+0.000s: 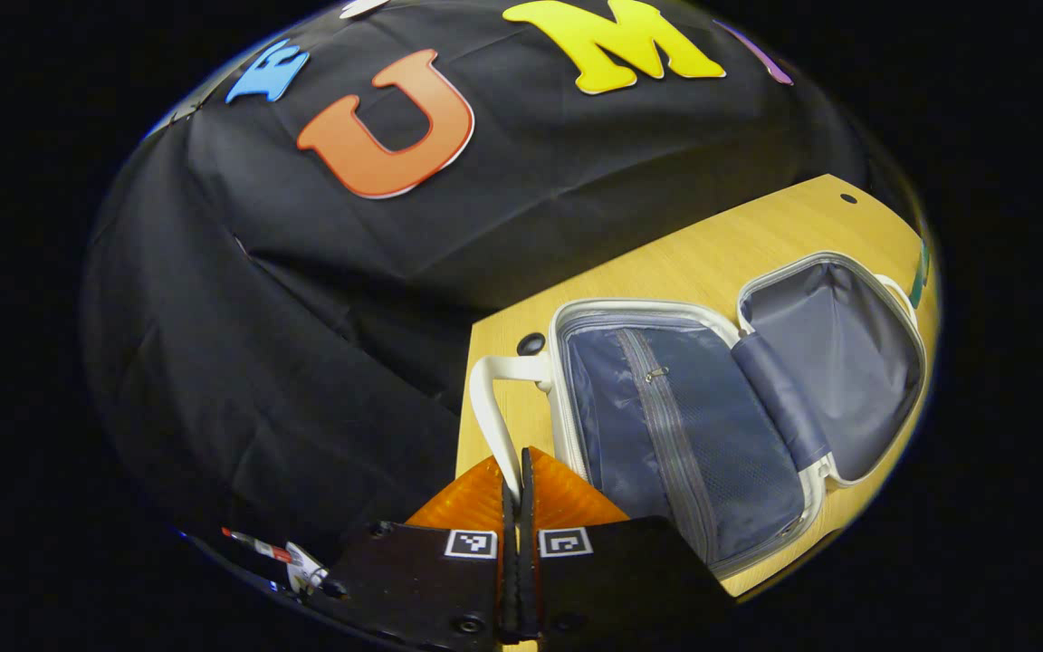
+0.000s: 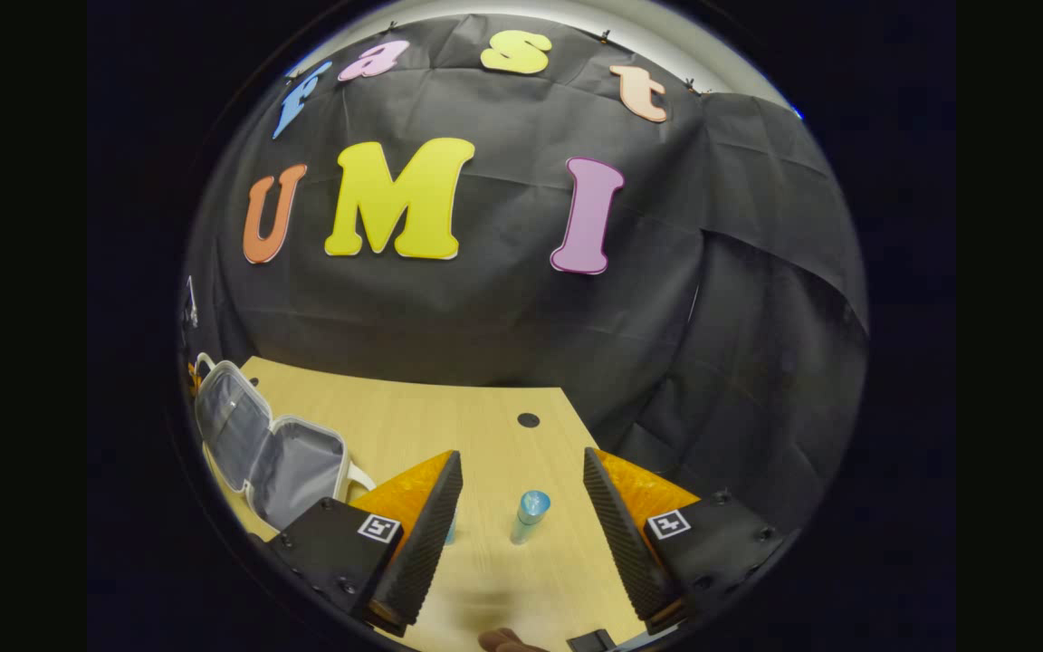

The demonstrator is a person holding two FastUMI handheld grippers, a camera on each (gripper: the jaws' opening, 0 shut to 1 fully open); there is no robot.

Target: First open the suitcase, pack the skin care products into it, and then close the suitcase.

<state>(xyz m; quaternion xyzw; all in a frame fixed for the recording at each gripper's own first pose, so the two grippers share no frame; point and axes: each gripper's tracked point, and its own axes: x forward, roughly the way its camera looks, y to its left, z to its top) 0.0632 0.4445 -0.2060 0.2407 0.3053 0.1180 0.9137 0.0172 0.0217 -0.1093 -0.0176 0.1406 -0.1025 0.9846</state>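
Wooden table: suitcase open; left fingers pinch its handle; right fingers wide around bottle.

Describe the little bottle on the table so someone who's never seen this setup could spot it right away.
On the light wooden table, right of the open white suitcase with grey lining, a small pale blue cylindrical bottle stands upright. It stands between the open right gripper's fingers, untouched, the only blue upright thing there.

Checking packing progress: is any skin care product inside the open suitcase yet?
No. In the left gripper view the suitcase lies open showing bare lining, while the right gripper view shows a small bottle standing on the table.
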